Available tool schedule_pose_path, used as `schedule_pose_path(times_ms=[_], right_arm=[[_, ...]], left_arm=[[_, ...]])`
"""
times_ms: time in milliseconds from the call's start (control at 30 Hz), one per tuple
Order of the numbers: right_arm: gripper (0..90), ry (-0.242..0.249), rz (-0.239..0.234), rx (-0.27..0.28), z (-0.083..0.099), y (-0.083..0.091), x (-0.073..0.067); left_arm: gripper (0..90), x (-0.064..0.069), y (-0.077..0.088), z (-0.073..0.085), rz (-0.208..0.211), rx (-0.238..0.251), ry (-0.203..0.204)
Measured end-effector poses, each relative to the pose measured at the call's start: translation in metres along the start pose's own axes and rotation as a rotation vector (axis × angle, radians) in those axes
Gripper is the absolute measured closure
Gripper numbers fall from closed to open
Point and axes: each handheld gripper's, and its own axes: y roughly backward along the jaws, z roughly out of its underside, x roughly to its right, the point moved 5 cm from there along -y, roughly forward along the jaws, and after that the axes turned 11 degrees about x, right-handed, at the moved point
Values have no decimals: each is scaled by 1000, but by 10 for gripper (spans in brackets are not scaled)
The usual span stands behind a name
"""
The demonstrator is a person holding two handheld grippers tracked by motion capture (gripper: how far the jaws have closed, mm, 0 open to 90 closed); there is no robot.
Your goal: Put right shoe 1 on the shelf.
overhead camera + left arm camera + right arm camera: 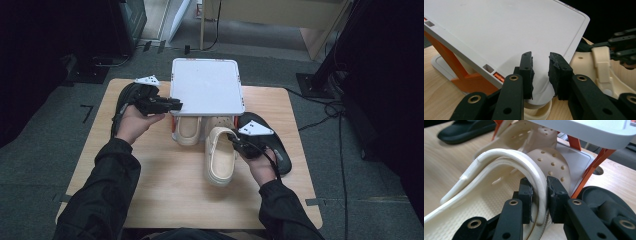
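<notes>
My right gripper (539, 195) pinches the cream clog's (220, 157) heel rim, its long axis pointing toward the shoe rack (207, 85) at the table's far edge; my left gripper (541, 72) hangs open over the rack's top.

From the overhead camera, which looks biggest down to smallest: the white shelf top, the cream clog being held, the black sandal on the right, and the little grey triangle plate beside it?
As they look in the high view:
1. White shelf top
2. Cream clog and black sandal: too close to rank, since the hand and gripper cover part of the sandal
3. Grey triangle plate

Cream clog (220, 159); black sandal (270, 140); white-topped orange rack (207, 85).
</notes>
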Motion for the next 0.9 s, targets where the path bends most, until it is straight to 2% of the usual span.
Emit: schedule_pose_path(times_ms=[233, 467, 567, 667, 767, 900], right_arm=[[750, 28, 39, -16, 2, -22, 6], [704, 45, 12, -47, 8, -33, 0], [660, 31, -13, -43, 10, -33, -3], [568, -28, -41, -23, 7, -30, -4], [564, -58, -58, 9, 2, -22, -4], [564, -84, -74, 9, 0, -8, -6]], left_arm=[[734, 0, 0, 0, -4, 0, -4], [733, 0, 0, 0, -4, 0, -2], [734, 0, 1, 0, -5, -1, -3], [736, 0, 1, 0, -5, 0, -4], [736, 1, 0, 0, -7, -2, -5], [737, 1, 1, 0, -6, -2, -1]])
